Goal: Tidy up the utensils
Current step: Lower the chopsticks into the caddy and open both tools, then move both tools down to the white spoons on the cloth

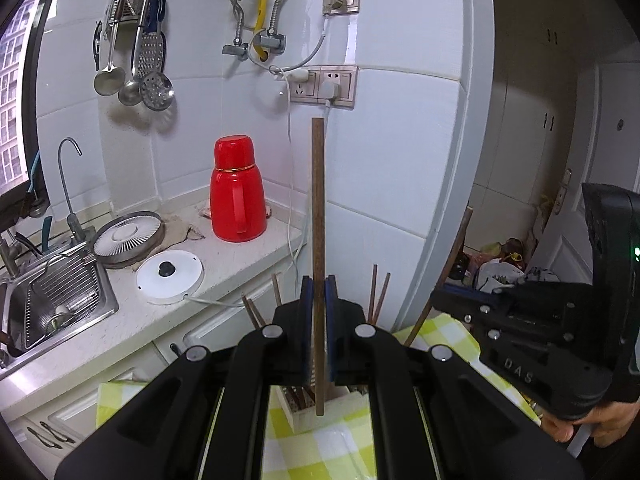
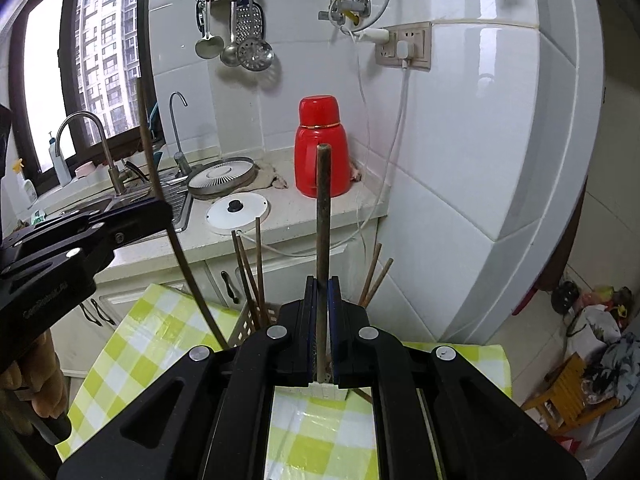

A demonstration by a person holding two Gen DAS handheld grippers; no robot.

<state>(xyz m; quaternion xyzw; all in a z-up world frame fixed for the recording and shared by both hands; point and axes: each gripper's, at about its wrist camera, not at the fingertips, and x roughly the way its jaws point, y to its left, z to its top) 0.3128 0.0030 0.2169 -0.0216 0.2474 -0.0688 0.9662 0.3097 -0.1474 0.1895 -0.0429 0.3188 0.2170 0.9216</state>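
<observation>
My left gripper (image 1: 319, 290) is shut on a brown chopstick (image 1: 318, 208) and holds it upright over a white perforated utensil holder (image 1: 308, 410) on the yellow checked tablecloth (image 1: 344, 444). My right gripper (image 2: 322, 292) is shut on another brown chopstick (image 2: 323, 216), also upright above the holder (image 2: 248, 326). Several chopsticks (image 2: 250, 276) stand in the holder. The right gripper shows in the left wrist view (image 1: 440, 300) with its chopstick (image 1: 448, 268). The left gripper shows in the right wrist view (image 2: 166, 212) with its chopstick (image 2: 160, 184).
A kitchen counter (image 1: 224, 264) lies behind with a red thermos (image 1: 239, 190), a white lid (image 1: 170, 276), a round fan-like disc (image 1: 126, 238) and a sink (image 1: 52, 300). Ladles (image 1: 132, 80) hang on the tiled wall. Cables (image 1: 292, 184) dangle from sockets.
</observation>
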